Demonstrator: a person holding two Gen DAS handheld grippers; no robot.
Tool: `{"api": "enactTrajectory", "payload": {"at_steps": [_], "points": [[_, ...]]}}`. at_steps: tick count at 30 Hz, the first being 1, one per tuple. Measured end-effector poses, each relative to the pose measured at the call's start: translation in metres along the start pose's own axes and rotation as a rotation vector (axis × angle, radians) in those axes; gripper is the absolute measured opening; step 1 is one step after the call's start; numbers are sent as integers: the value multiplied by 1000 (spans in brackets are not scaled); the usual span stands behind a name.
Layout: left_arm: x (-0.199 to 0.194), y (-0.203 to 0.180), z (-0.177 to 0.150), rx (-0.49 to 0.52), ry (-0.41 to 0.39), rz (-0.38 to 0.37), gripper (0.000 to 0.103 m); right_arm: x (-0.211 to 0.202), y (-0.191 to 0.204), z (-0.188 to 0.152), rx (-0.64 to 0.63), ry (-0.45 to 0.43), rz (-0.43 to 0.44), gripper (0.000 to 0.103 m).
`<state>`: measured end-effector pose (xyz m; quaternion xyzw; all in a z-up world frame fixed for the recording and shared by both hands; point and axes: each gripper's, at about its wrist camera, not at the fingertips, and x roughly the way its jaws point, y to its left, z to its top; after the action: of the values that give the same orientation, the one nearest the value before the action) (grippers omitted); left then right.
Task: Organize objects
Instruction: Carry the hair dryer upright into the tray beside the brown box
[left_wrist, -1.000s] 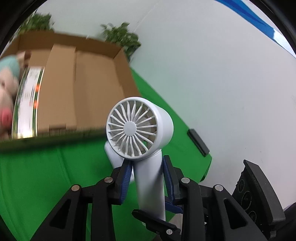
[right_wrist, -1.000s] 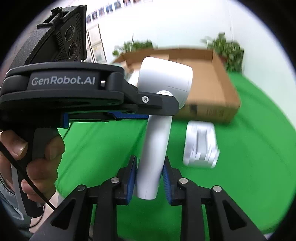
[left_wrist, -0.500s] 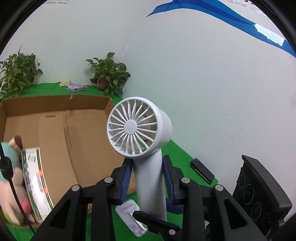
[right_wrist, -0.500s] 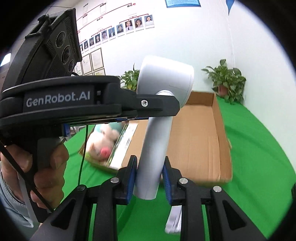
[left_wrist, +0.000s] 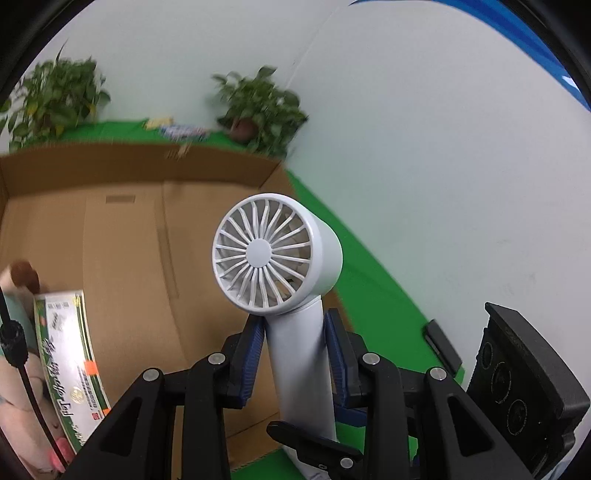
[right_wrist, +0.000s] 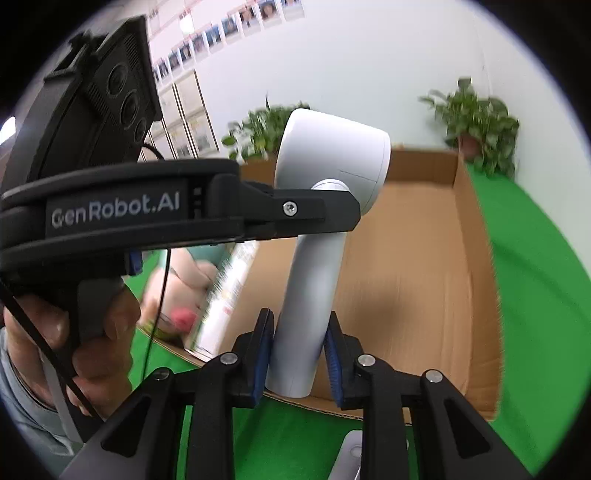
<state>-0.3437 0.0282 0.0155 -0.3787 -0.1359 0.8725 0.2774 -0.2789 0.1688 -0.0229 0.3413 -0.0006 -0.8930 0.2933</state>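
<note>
A white handheld fan (left_wrist: 275, 258) is held upright by its handle in both grippers. My left gripper (left_wrist: 295, 354) is shut on the handle just under the round grille head. My right gripper (right_wrist: 301, 352) is shut on the handle's lower end (right_wrist: 306, 321); the left gripper's body (right_wrist: 147, 218) crosses that view above it. The fan hangs over the near edge of an open cardboard box (left_wrist: 129, 236), which also shows in the right wrist view (right_wrist: 424, 266). Inside the box at the left lie a plush pig (right_wrist: 181, 280) and a green-and-white printed package (left_wrist: 70, 362).
The box stands on a green cloth (right_wrist: 543, 295). A white fan stand (right_wrist: 351, 458) lies on the cloth below my right gripper. A black flat device (left_wrist: 441, 343) lies on the cloth by the white wall. Potted plants (left_wrist: 258, 107) stand behind the box.
Both grippers have carried the fan up from the cloth and forward over the box's near edge. The white stand stays behind on the cloth. Both grips are unchanged.
</note>
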Motion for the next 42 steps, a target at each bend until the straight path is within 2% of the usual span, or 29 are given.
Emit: {"api": "enactTrajectory", "payload": {"at_steps": [4, 8, 9, 16, 22, 25, 27, 28, 30, 35, 39, 42], "points": [[37, 31, -12, -62, 54, 21, 30, 35, -14, -14, 47, 90, 21, 25], [65, 48, -22, -82, 101, 38, 30, 55, -23, -25, 60, 149, 8, 25], [70, 51, -30, -91, 110, 35, 30, 59, -25, -28, 64, 163, 7, 25], [77, 48, -27, -74, 133, 56, 30, 64, -27, -35, 65, 188, -26, 24], [71, 49, -21, -108, 136, 50, 31, 65, -22, -40, 90, 213, -45, 23], [62, 57, -24, -132, 130, 75, 31, 65, -16, -40, 92, 228, -70, 23], [49, 56, -24, -110, 91, 78, 31, 68, -15, -42, 106, 257, -89, 23], [42, 54, -25, -89, 75, 111, 31, 70, -15, -43, 109, 265, -100, 23], [32, 52, -29, -73, 57, 133, 31, 71, -12, -45, 85, 274, -131, 23], [14, 52, -39, -60, 23, 152, 31, 71, -2, -50, 57, 289, -145, 24], [10, 51, -43, -46, -2, 178, 31, 68, 3, -54, 42, 286, -136, 27], [-3, 49, -52, -15, -37, 222, 35, 61, 9, -57, -6, 260, -160, 29]]}}
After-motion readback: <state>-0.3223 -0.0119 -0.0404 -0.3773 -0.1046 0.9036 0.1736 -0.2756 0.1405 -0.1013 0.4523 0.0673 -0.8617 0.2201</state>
